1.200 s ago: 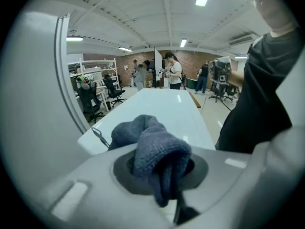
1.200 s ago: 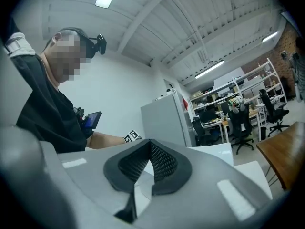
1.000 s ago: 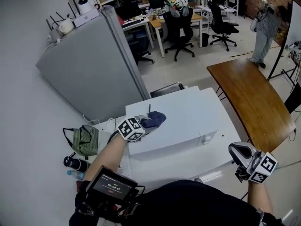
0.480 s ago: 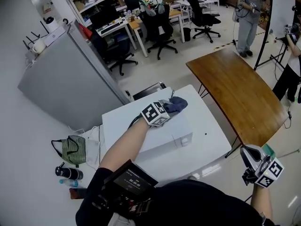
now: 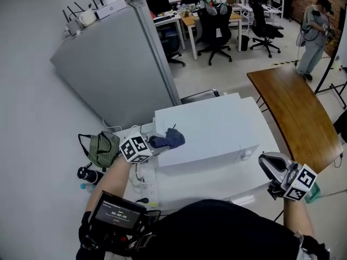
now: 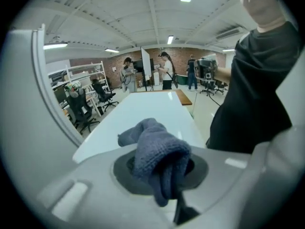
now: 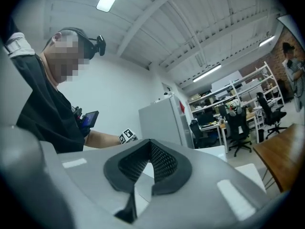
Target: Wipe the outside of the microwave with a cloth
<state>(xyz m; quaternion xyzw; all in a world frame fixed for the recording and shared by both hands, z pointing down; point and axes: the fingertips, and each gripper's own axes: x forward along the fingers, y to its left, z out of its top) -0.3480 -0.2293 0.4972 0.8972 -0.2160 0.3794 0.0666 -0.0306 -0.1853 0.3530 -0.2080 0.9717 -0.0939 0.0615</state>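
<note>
My left tongs (image 5: 156, 143) pinch the cloth (image 5: 170, 138). It looks soft, light and bunched, so I judge its thick fold the best place to hold. It rests on the microwave (image 5: 217, 129) top at the nine o'clock edge, and bare top runs toward three o'clock. My right tongs (image 5: 269, 163) are closed on nothing, off the surface (image 5: 217, 184) at four o'clock.

Black short-sleeved top (image 5: 217, 232), with a small screen (image 5: 116, 214) at near left. Left gripper (image 5: 161, 143) and right gripper (image 5: 269, 162) have grey shells (checkered marker cubes (image 5: 135, 149)) and black pads (image 7: 164, 163).
</note>
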